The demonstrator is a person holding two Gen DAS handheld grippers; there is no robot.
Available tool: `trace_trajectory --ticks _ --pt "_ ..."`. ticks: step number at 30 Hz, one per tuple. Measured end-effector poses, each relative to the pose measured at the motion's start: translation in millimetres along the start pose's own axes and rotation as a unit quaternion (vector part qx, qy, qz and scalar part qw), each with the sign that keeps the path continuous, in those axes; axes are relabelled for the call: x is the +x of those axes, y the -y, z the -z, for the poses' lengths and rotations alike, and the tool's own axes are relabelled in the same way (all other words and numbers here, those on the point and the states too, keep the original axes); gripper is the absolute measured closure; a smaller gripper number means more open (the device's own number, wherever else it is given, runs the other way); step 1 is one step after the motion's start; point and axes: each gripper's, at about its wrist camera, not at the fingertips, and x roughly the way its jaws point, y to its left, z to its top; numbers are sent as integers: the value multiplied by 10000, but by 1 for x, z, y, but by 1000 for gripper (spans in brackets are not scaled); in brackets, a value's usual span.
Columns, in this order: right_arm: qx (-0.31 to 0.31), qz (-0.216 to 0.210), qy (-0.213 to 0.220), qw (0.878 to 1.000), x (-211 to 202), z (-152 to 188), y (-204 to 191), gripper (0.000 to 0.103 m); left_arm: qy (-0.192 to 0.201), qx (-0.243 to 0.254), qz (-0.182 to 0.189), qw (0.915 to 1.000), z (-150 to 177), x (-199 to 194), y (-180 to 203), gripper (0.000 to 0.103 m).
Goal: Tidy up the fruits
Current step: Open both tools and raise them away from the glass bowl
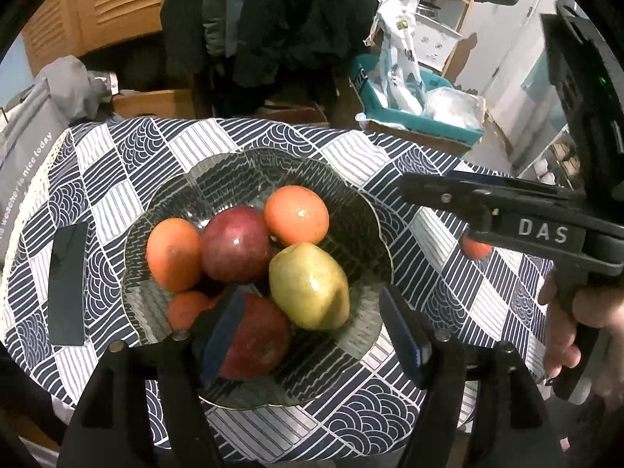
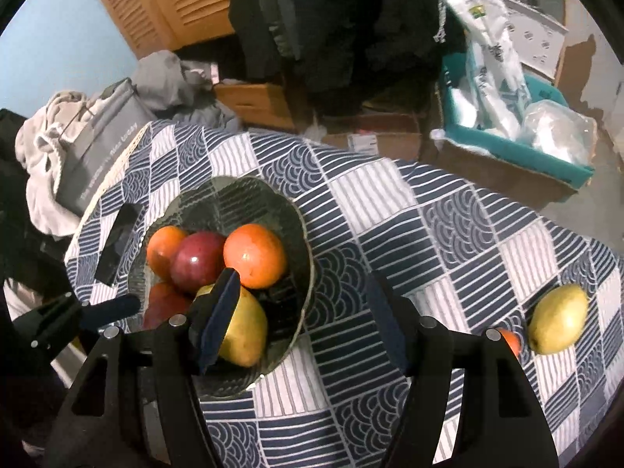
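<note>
A dark glass bowl (image 1: 351, 195) on the patterned tablecloth holds two oranges (image 1: 296, 214), a dark red apple (image 1: 236, 243), a yellow-green pear (image 1: 310, 286), a second red apple (image 1: 257, 339) and a small orange (image 1: 187, 308). My left gripper (image 1: 312, 335) is open and empty just above the bowl's near side. My right gripper (image 2: 304, 316) is open and empty over the bowl's right edge (image 2: 308, 257); it shows from the side in the left wrist view (image 1: 448, 195). A second pear (image 2: 557, 319) and a small orange (image 2: 511, 341) lie on the cloth at the right.
A black phone (image 1: 68, 282) lies on the cloth left of the bowl. A grey bag (image 2: 97, 148) sits at the table's far left edge. Beyond the table stand a teal box with plastic bags (image 2: 518, 124), cardboard boxes and hanging dark coats.
</note>
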Motion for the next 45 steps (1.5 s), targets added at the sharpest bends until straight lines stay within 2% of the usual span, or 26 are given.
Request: trace_trajectory --ticks 10,20,29,45 --pt "-93 622 386 9973 -41 5 9 31 318 -81 66 9994 -11 -23 12 29" --pt "-155 1266 765 9889 -81 15 17 28 559 -84 163 9983 -16 -42 26 27" --pt "-162 1489 992 9837 -112 26 22 27 820 27 272 9963 -21 -61 48 23" --pt "3 1785 1265 9758 -162 53 49 25 944 306 375 9944 -27 -69 89 22"
